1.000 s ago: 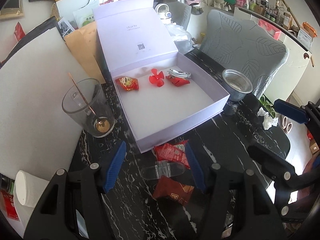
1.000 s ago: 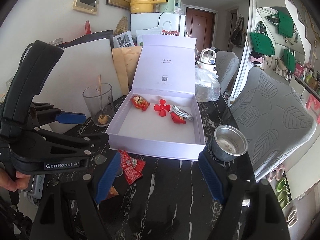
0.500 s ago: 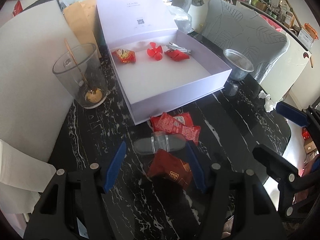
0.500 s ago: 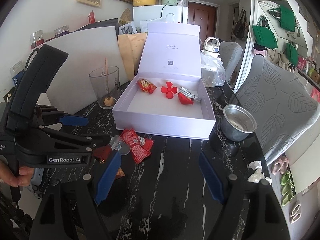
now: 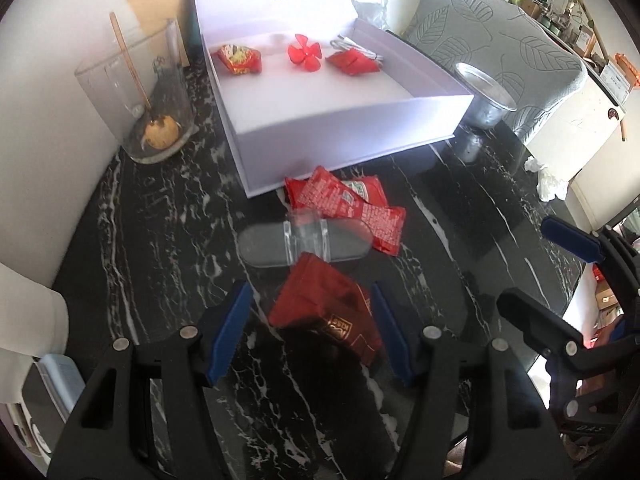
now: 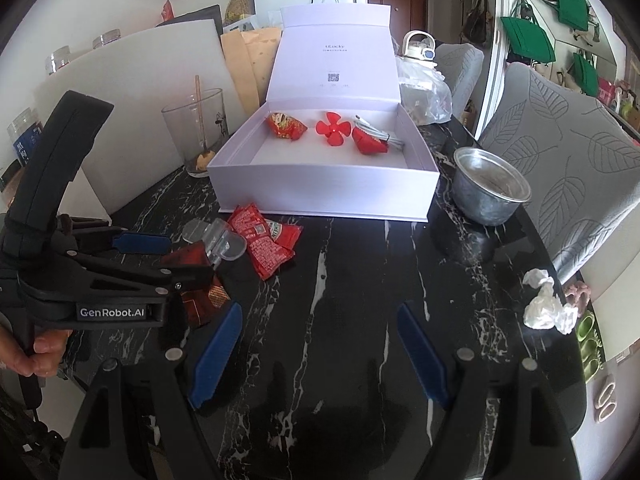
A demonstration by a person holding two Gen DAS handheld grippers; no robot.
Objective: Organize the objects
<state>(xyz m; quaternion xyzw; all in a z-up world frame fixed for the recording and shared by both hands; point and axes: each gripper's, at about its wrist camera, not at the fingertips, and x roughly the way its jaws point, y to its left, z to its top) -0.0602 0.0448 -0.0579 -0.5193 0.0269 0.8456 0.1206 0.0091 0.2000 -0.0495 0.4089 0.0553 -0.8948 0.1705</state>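
Note:
My left gripper (image 5: 310, 334) is open low over the black marble table (image 5: 460, 208), its blue pads on either side of a dark red packet (image 5: 324, 312) without pressing it. Just beyond lie a clear plastic case (image 5: 304, 240) and two bright red packets (image 5: 344, 204). An open lavender box (image 5: 348, 132) holds a snack packet (image 5: 238, 58), a red propeller (image 5: 304, 52), a red packet (image 5: 352, 62) and a white cable (image 5: 356, 46). My right gripper (image 6: 320, 360) stands open over bare table, nothing between its fingers. The left gripper (image 6: 176, 260) shows at the left of the right wrist view, over the dark packet (image 6: 200, 284).
A glass (image 5: 140, 92) with a stick in it stands left of the box, against a white board. A metal cup (image 6: 490, 188) sits right of the box, and a crumpled tissue (image 6: 548, 304) lies near the table's right edge. A grey chair (image 6: 560, 152) stands behind it.
Both grippers have come down toward the table. The left one has tilted downward and now straddles the dark red packet, which earlier lay ahead of its fingertips. Neither opening has changed.

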